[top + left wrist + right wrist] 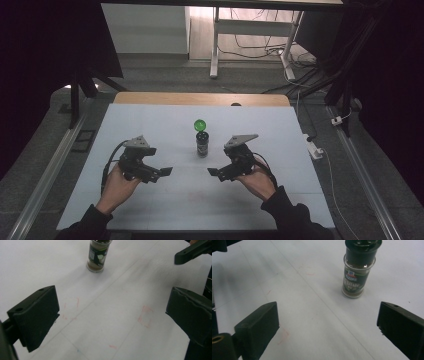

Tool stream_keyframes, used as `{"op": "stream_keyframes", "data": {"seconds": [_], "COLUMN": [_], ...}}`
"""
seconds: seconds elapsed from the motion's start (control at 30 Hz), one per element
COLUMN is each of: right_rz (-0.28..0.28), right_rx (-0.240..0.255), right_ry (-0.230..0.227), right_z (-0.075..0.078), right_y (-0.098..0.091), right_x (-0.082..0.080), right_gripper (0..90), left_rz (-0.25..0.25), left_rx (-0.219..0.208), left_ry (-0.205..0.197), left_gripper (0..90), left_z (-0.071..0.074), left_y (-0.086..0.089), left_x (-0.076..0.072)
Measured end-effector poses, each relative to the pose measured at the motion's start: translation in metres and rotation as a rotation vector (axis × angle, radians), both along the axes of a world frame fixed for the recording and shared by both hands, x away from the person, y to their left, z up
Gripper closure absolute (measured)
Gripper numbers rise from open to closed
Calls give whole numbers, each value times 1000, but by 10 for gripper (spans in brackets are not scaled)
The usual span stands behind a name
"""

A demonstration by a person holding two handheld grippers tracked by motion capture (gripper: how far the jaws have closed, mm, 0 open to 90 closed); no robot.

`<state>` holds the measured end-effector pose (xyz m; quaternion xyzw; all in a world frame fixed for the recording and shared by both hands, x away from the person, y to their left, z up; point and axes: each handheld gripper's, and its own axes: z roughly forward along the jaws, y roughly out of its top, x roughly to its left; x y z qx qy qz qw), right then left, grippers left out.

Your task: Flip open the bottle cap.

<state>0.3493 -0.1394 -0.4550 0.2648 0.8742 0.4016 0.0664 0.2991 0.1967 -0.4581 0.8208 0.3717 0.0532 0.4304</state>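
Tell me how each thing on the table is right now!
spice jar: standing upright, dark cap on, nothing touching it.
green ball: just behind the jar's top; whether it rests on anything I cannot tell.
left gripper: jaws wide open, empty.
right gripper: jaws wide open, empty.
table: white top with faint red marks.

You're looking at a glossy clear spice jar with a paper label and matt black plastic cap, standing on a smooth, matt white table with a wooden far edge.
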Motion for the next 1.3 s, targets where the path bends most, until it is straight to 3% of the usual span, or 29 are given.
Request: {"op": "stream_keyframes", "data": {"seconds": [0.3, 0.67, 0.93, 1.3], "right_rz": [-54, -185, -293, -384], "right_rx": [19, 61, 66, 31], "right_ry": [-20, -62, -68, -20], "right_z": [7, 14, 10, -1], "right_y": [-37, -90, -129, -164], "right_x": [-21, -53, -76, -100], "right_gripper": [0, 0, 0, 0], "left_rz": [47, 131, 210, 259], "left_rx": [-28, -63, -49, 21], "left_ry": [-12, -22, -26, 1], "left_gripper": [0, 0, 0, 0], "left_z": [-1, -5, -13, -20], "left_y": [24, 59, 84, 95], "left_x": [-30, -69, -96, -112]}}
